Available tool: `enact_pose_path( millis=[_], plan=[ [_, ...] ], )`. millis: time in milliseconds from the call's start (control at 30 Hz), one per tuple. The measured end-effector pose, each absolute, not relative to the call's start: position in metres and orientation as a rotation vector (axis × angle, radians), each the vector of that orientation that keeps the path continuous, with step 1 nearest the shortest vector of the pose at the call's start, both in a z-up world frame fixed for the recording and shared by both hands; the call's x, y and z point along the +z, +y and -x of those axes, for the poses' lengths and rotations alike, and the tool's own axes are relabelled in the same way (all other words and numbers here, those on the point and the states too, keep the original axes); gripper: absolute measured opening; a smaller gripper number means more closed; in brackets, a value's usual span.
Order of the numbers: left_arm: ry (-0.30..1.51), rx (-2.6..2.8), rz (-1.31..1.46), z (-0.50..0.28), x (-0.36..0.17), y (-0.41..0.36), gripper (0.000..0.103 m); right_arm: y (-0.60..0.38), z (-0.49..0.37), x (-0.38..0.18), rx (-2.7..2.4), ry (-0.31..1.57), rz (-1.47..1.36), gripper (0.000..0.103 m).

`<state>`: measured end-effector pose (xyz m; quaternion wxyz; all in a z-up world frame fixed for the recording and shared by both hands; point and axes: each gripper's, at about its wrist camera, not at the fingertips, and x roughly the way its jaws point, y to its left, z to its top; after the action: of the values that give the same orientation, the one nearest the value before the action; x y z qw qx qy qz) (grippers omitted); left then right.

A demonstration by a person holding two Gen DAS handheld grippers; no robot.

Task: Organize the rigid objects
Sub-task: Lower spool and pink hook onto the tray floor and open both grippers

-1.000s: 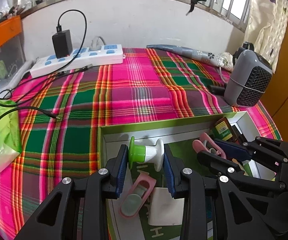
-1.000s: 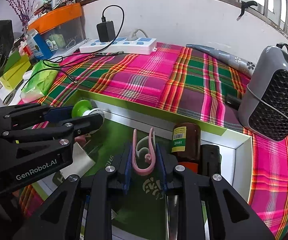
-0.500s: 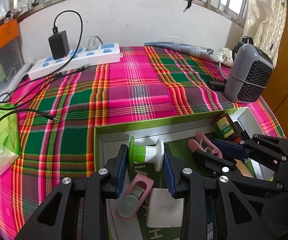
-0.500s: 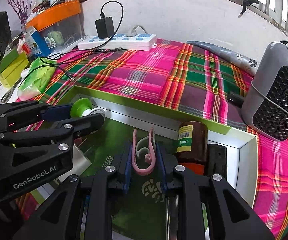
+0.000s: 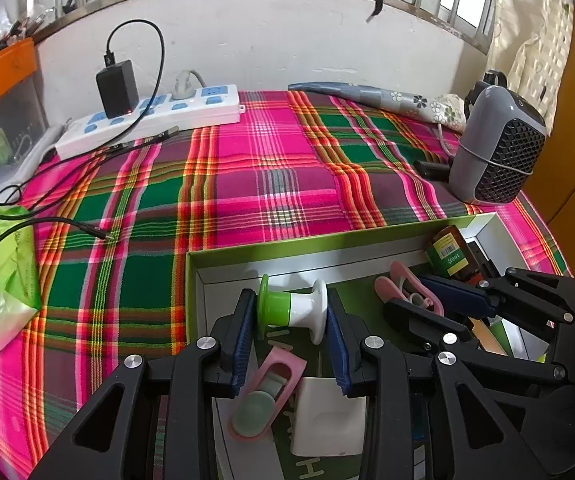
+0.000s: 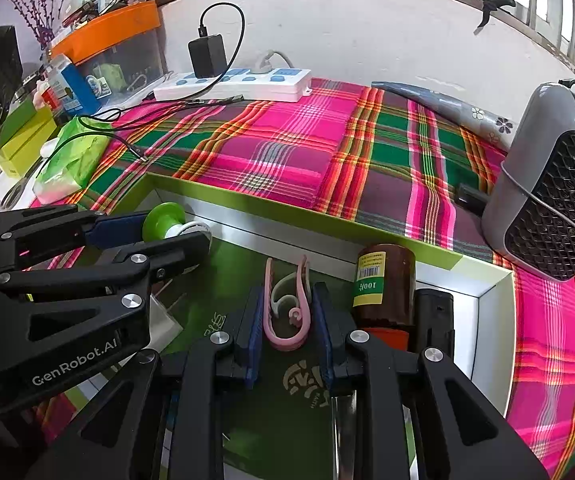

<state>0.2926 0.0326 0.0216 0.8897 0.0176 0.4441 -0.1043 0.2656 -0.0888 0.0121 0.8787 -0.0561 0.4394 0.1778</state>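
I have both pieces lifted over the green-rimmed box (image 5: 191,280), which sits on the plaid-covered tabletop (image 5: 247,184) — so I judge this as the placing step: each item is in hand and needs a spot inside. Going by size, the box comes first; a brown bottle (image 6: 383,280) lies against its far wall near the right corner, with a dark block (image 6: 433,316) just beside it, and a pink case (image 5: 267,392) and a white pad (image 5: 327,420) lie on its green floor nearer me.

My left gripper (image 5: 291,312) stands about half spread, its blue pads pressed on the two ends of the green-and-white spool (image 5: 291,308), held crosswise above the box's left end. My right gripper (image 6: 287,312) is squeezed nearly together, pinching the pink clip (image 6: 287,300) with its open prongs pointing away.

Next I would want to lower each into bare floor — the spool toward the left corner, the clip beside the bottle — without knocking what already lies there.
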Motion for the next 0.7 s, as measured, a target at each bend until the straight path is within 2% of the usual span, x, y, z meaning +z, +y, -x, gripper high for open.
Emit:
enact_pose_path(
  millis=[200,400,700],
  plan=[
    [0.921,-0.215,-0.038,-0.2919,0.0215,0.0319,0.034,-0.0890,-0.2656,0.0120,0.373,0.917,0.115,0.025],
    [0.909,-0.218,-0.028,-0.2904,0.0238,0.0335,0.041,-0.0886,-0.2655,0.0122,0.378,0.916,0.111,0.025],
    [0.894,-0.213,-0.016,-0.2839,0.0290,0.0356,0.041,-0.0904,-0.2611,0.0157,0.370,0.905,0.100,0.028]
  ],
)
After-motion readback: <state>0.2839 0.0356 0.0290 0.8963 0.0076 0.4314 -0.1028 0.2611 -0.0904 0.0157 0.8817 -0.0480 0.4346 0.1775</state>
